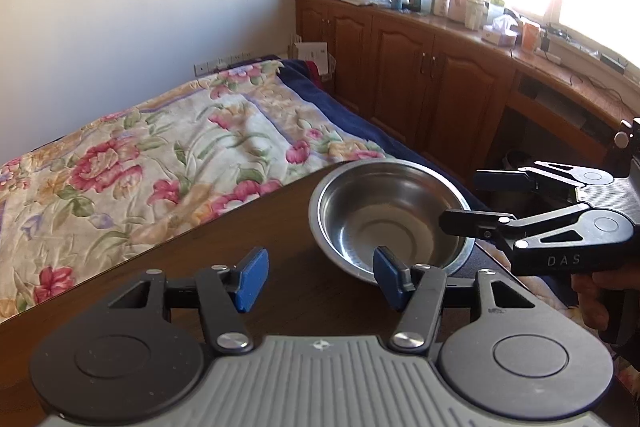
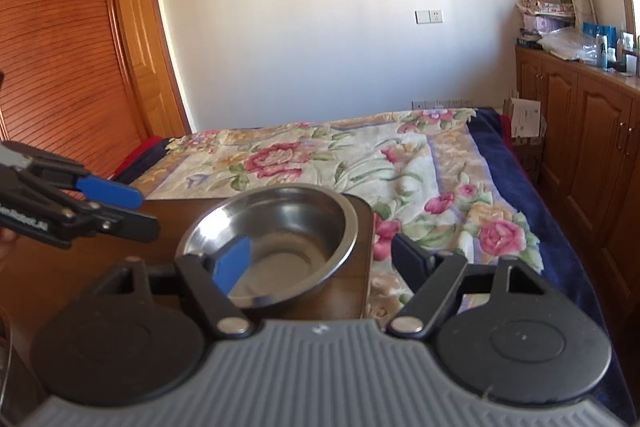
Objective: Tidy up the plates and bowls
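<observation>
A single empty steel bowl (image 1: 384,223) (image 2: 280,227) sits at the corner of a dark wooden table (image 1: 240,227) (image 2: 168,215), close to the bed. My left gripper (image 1: 320,277) (image 2: 140,211) is open beside the bowl's left side. In its own view its right pad (image 1: 386,275) overlaps the near rim, and nothing is gripped. My right gripper (image 2: 320,259) (image 1: 468,199) is open and straddles the bowl's right rim. Its left pad (image 2: 234,263) is over the bowl's inside and its other finger (image 2: 408,255) is outside, past the table edge.
A bed with a floral quilt (image 1: 160,155) (image 2: 360,163) lies right behind the table. Wooden cabinets (image 1: 420,67) with a cluttered top run under the window. A slatted wooden wardrobe (image 2: 60,47) stands at the left. A hand (image 1: 592,291) holds the right gripper.
</observation>
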A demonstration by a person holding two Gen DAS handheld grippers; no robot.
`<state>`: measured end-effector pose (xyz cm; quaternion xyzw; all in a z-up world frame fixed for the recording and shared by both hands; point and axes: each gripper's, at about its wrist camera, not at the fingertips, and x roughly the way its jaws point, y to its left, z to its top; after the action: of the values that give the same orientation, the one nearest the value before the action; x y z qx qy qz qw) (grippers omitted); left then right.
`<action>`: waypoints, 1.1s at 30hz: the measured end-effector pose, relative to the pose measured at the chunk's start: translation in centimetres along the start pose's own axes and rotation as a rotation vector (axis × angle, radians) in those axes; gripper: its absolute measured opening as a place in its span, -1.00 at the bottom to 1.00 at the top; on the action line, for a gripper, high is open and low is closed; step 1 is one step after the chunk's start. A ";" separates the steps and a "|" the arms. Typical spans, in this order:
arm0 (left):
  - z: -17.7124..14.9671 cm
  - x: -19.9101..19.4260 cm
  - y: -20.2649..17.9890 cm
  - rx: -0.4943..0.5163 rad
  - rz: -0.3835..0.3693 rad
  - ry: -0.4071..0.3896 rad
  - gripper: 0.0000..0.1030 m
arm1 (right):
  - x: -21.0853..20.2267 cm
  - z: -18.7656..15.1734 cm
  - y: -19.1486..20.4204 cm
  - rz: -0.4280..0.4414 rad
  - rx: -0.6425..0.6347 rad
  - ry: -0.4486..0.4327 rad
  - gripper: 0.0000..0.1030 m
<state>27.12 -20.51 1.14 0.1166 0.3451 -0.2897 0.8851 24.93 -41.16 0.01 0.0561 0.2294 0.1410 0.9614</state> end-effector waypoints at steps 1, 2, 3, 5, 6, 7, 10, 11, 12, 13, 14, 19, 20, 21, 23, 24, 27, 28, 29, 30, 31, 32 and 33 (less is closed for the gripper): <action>0.2 0.4 -0.1 0.002 -0.001 0.008 0.17 | 0.0 -0.1 0.0 -0.001 0.001 0.002 0.43; 0.3 0.7 -0.1 0.006 -0.001 0.014 0.17 | 0.0 -0.1 0.0 0.003 0.005 0.005 0.38; 0.4 1.0 -0.1 0.009 -0.003 0.018 0.17 | 0.1 -0.2 0.0 0.009 0.013 0.009 0.33; 0.5 1.6 -0.1 0.011 -0.002 0.029 0.17 | 0.4 -0.1 -0.1 0.022 0.026 0.017 0.25; 0.5 1.9 -0.1 0.011 -0.002 0.037 0.17 | 0.5 -0.1 -0.2 0.027 0.030 0.021 0.22; 0.6 2.2 -0.1 0.012 -0.004 0.046 0.17 | 0.5 -0.1 -0.2 0.030 0.032 0.025 0.21; 0.5 2.9 0.1 0.001 -0.009 0.063 0.17 | 0.6 -0.1 -0.1 0.037 0.037 0.028 0.14; 0.5 3.1 0.2 -0.006 -0.012 0.067 0.17 | 0.6 -0.1 -0.2 0.042 0.041 0.031 0.12; 0.5 3.2 0.2 -0.016 -0.014 0.071 0.16 | 0.6 -0.2 -0.2 0.045 0.043 0.033 0.08; 0.6 3.4 0.3 -0.025 -0.016 0.075 0.16 | 0.6 -0.2 -0.1 0.047 0.045 0.037 0.07; 0.6 3.6 0.4 -0.032 -0.018 0.078 0.16 | 0.7 -0.2 -0.1 0.047 0.046 0.040 0.06; 0.6 4.2 0.6 -0.067 -0.039 0.091 0.11 | 0.9 -0.2 -0.1 0.053 0.052 0.047 0.04; 0.6 4.3 0.7 -0.076 -0.047 0.095 0.06 | 0.9 -0.2 0.0 0.055 0.052 0.051 0.00; 0.6 4.3 0.7 -0.084 -0.055 0.098 -0.14 | 1.0 -0.2 0.0 0.057 0.051 0.055 -0.05; 0.7 4.3 0.8 -0.094 -0.074 0.110 -0.49 | 1.0 -0.2 0.3 0.059 0.050 0.058 -0.07; 0.7 4.1 0.7 -0.094 -0.067 0.114 -0.49 | 0.8 -0.2 0.4 0.065 0.049 0.057 -0.10; 0.5 3.7 0.6 -0.101 -0.071 0.114 -0.49 | 0.5 0.0 0.8 0.065 0.049 0.060 -0.10; 0.4 3.4 0.6 -0.106 -0.074 0.111 -0.49 | 0.5 0.0 0.8 0.061 0.044 0.061 -0.10; 0.3 3.1 0.7 -0.110 -0.074 0.107 -0.49 | 0.5 0.0 0.9 0.058 0.042 0.063 -0.11; 0.3 2.8 0.7 -0.112 -0.073 0.103 -0.49 | 0.3 0.0 1.1 0.056 0.039 0.064 -0.13; 0.2 2.4 0.7 -0.113 -0.074 0.099 -0.49 | 0.2 0.1 1.3 0.055 0.036 0.063 -0.14; 0.2 2.0 0.8 -0.112 -0.076 0.094 -0.49 | 0.0 0.2 1.5 0.055 0.033 0.062 -0.14; 0.2 1.5 0.8 -0.110 -0.077 0.087 -0.49 | -0.1 0.2 1.7 0.054 0.029 0.061 -0.14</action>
<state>28.59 -20.62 0.25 0.0669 0.4029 -0.2986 0.8626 24.51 -39.55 0.52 0.0720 0.2591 0.1651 0.9489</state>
